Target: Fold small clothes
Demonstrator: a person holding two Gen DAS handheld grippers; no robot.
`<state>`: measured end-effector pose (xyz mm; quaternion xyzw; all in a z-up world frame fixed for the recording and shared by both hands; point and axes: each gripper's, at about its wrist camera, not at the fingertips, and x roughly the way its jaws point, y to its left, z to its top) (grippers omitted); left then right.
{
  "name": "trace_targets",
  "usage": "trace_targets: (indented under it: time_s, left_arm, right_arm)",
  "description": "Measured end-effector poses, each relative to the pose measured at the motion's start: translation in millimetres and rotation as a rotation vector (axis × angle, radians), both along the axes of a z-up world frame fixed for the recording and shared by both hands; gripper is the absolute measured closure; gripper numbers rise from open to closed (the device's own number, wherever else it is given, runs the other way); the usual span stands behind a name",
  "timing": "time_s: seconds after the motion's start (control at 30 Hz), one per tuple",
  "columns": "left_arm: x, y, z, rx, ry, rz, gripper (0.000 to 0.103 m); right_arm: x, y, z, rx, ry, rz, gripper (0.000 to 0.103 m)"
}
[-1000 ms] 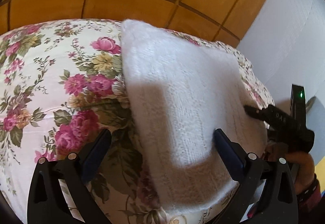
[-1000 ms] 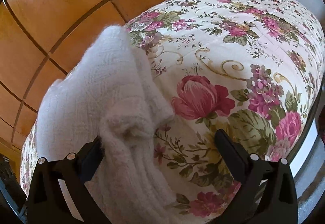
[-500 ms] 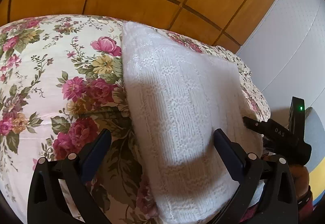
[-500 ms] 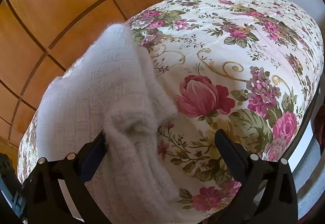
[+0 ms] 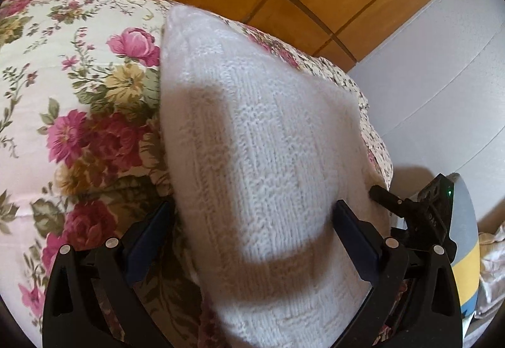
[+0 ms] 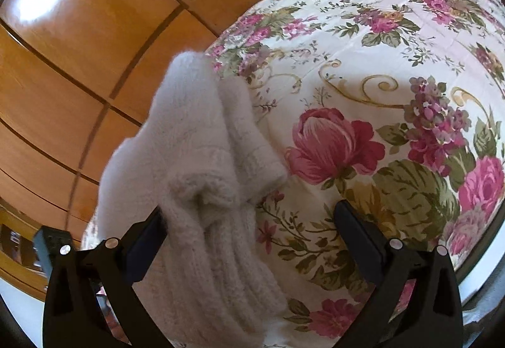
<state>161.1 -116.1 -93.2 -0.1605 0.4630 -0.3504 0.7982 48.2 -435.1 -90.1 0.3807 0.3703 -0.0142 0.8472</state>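
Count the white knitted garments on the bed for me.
1: a white knitted garment lies folded on the floral bedspread near its edge beside the wooden wall. In the right wrist view its layers show; more could hide beneath.

White fuzzy knit garment [image 5: 258, 165], ribbed/textured stitch, folded into a thick elongated bundle on the floral bedspread. Left wrist view: fills centre frame, running from upper left down to bottom centre. Right wrist view: garment [image 6: 202, 190] in the lower left, layered folds, ribbed cuff end bunched up at bottom.
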Motion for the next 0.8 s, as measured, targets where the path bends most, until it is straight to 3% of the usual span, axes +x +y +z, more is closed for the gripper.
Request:
trace_targets:
  time_s: [0.17,0.37,0.7,0.8]
  left_arm:
    - [3,-4,0,-0.011,-0.003,-0.026,0.004]
    - [7,9,-2,-0.077,-0.001,0.02,0.004]
    - [8,-27,-5,0.017,-0.043,-0.09,0.004]
    - [7,-33,-5,0.04,-0.054,-0.092,0.004]
  right_arm:
    - [0,1,-1,0.082,-0.054,0.042,0.012]
    - [3,3,-7,0.129,-0.071,0.082,0.02]
    - [33,10,-11,0.086,-0.093,0.089,0.027]
    - [39,14,-11,0.043,-0.095,0.091,0.035]
